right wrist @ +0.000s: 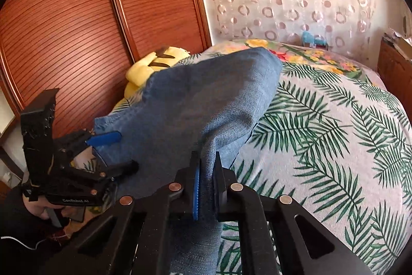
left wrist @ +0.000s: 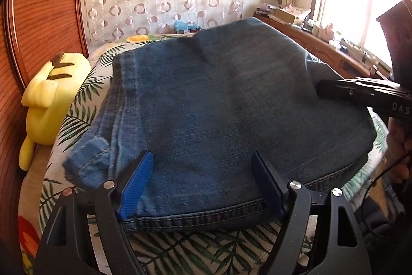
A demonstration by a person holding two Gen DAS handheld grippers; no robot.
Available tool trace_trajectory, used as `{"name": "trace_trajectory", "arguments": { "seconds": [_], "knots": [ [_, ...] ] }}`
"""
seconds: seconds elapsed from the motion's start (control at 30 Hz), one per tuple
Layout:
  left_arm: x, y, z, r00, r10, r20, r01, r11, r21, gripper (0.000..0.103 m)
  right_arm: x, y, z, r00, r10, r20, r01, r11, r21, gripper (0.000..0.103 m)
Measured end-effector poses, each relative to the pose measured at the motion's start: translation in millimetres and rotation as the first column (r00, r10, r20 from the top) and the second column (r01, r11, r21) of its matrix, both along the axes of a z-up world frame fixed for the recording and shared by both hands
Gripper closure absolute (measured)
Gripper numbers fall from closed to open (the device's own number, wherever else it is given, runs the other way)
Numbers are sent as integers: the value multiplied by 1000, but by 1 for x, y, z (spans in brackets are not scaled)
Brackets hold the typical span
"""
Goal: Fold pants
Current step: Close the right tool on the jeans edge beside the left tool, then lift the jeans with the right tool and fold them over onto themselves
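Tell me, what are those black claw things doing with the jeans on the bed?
A person is folding the blue jeans on the leafy bedspread with a gripper in each hand. The right gripper is pinched shut on a bunch of denim. The left gripper is wide open over the near hem, gripping nothing. A yellow plush toy sits alongside.

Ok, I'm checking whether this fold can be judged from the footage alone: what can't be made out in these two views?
- Jeans, left wrist view: the layers underneath are hidden by the top layer.
- Right gripper, right wrist view: how much denim it pinches is hidden by its own pads.
- Left gripper, left wrist view: jaws open over the hem; contact unclear.
- Plush toy: partly hidden by jeans in the right view.
- Shelf clutter: too small.
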State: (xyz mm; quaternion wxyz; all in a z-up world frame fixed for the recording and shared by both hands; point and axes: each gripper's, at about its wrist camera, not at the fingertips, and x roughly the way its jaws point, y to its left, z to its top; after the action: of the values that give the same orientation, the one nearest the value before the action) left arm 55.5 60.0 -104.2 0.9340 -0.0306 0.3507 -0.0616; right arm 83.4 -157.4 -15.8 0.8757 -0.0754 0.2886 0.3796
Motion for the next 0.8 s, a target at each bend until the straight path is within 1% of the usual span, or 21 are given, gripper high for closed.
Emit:
{"name": "trace_trajectory", "arguments": {
  "seconds": [0.07, 0.2, 0.3, 0.43, 0.53, 0.67, 0.8],
  "knots": [
    [-4, 10, 8, 1000, 15, 9, -15, 1000, -22, 24, 0, 0, 6, 1000, 17, -2, -17, 1000, 18, 96],
    [-16, 34, 30, 995, 80, 54, -79, 997, -20, 24, 2, 14, 27, 997, 71, 19, -72, 997, 37, 97],
    [-26, 53, 44, 988, 126, 85, -125, 992, -19, 24, 3, 33, 39, 992, 120, 38, -122, 992, 30, 97],
    [-37, 75, 57, 978, 179, 111, -179, 984, -10, 24, 4, 69, 48, 979, 192, 64, -192, 981, 0, 97],
    [-45, 91, 63, 969, 212, 129, -213, 977, -9, 24, 11, 97, 47, 969, 241, 56, -240, 971, -11, 97],
    [-55, 110, 70, 956, 253, 146, -255, 967, -8, 24, 26, 134, 37, 955, 295, 25, -295, 955, -9, 97],
    [-60, 124, 69, 949, 279, 144, -281, 960, -9, 24, 53, 170, 18, 941, 334, -47, -335, 942, -16, 97]
  ]
}}
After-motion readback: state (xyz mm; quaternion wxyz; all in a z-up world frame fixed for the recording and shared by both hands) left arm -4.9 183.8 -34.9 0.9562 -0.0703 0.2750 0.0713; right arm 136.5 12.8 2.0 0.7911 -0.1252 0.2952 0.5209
